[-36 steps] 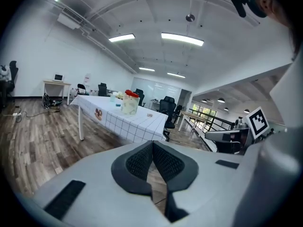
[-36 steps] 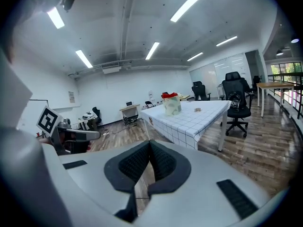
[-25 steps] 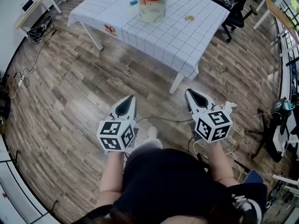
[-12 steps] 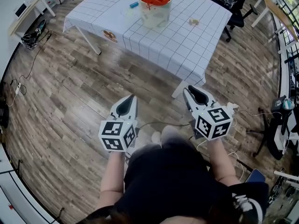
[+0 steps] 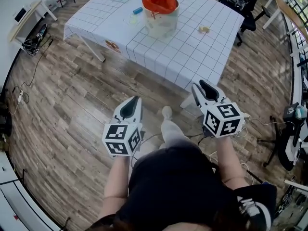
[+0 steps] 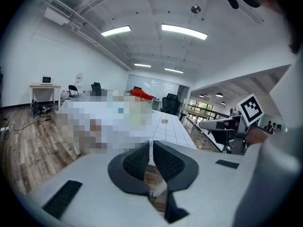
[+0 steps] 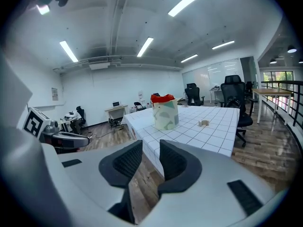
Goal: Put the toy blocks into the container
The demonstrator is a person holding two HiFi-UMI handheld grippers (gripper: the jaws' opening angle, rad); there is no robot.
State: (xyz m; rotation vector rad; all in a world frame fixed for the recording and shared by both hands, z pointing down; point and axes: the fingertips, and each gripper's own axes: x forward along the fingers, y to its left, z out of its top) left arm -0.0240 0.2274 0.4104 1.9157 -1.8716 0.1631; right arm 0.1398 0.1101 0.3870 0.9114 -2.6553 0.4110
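A small tan toy block [image 5: 204,29] lies on the gridded table [image 5: 192,57], well ahead of the right fingers. A blue piece [image 5: 137,10] lies far beyond the left ones, with the orange-lined container [image 5: 160,6] between the two. The left gripper [image 5: 131,109] has its fingers pressed together and empty. The right gripper [image 5: 208,89] has just been opening, with nothing between its fingers. If the left arrives closed, it would likely shove the blue piece away. The table corner nearest the right fingers could get knocked.

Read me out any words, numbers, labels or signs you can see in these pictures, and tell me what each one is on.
No text can be read in any view.
Left marker cube and right marker cube: black-and-white square patterns only, no letters or digits.
Reddish print on the tablecloth's edge: too small to read.
Notice on the wall: too small to read.
Container: coloured shapes, no legible words.
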